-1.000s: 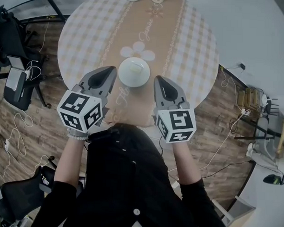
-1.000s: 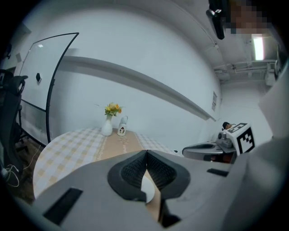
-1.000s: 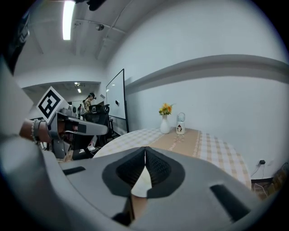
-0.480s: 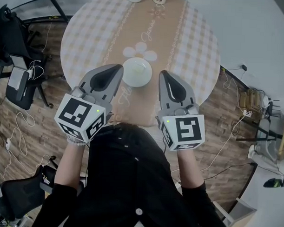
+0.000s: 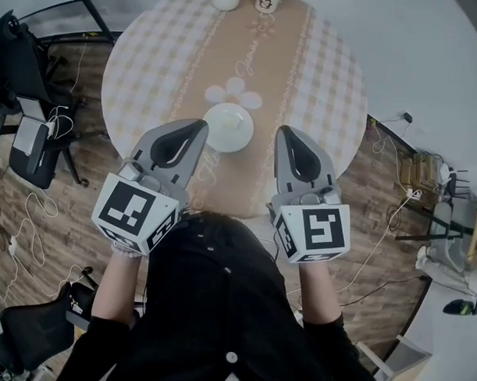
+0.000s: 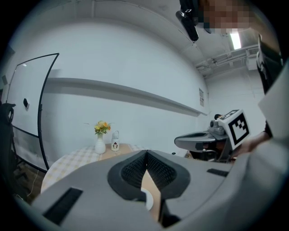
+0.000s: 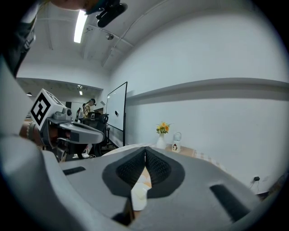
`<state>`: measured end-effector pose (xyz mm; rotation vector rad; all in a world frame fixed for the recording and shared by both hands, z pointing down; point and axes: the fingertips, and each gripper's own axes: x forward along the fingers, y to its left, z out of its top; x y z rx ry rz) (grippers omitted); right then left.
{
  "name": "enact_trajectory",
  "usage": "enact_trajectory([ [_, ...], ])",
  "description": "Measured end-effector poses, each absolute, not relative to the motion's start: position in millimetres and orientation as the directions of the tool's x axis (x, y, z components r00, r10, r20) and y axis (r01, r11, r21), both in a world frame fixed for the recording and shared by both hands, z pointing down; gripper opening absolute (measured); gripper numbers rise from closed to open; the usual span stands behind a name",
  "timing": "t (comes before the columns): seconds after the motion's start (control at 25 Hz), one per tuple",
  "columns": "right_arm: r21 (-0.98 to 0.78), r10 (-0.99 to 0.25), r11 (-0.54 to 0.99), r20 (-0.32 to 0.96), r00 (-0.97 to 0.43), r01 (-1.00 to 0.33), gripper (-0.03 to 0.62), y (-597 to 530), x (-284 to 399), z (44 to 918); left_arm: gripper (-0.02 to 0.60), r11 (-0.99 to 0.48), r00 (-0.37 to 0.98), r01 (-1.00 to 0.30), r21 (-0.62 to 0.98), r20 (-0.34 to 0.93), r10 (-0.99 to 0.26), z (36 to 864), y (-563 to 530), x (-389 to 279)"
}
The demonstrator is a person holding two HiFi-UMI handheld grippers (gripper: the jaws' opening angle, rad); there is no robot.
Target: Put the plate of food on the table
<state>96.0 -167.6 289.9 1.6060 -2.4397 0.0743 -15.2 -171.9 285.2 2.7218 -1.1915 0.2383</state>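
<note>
The plate (image 5: 227, 127) sits on the table (image 5: 149, 58) between the left gripper (image 5: 198, 128) and the right gripper (image 5: 286, 134) — both empty, jaws pressed together — so an inward swing could knock it.

Between your grey left gripper (image 5: 200, 127) and grey right gripper (image 5: 284, 133), the plate (image 5: 227, 128) is plain white. It sits on a tan runner (image 5: 266, 77) patterned with white flowers. Out to either side of them, the tablecloth (image 5: 149, 73) shows beige-and-white checks. Your marker cubes (image 5: 136, 213) are black on white. Far ahead of the jaws, a white vase (image 6: 100, 145) holds yellow-orange flowers (image 6: 102, 127).
</note>
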Motion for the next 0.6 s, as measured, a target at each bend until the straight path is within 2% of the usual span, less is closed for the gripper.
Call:
enact_trajectory([
  [0.6, 0.051, -0.905, 0.390, 0.203, -0.373, -0.919, 0.000, -165.5, 97.4, 288.4, 0.003, -0.641, 0.638, -0.765, 0.064, 0.214, -0.740, 288.9, -169.7, -22.5],
])
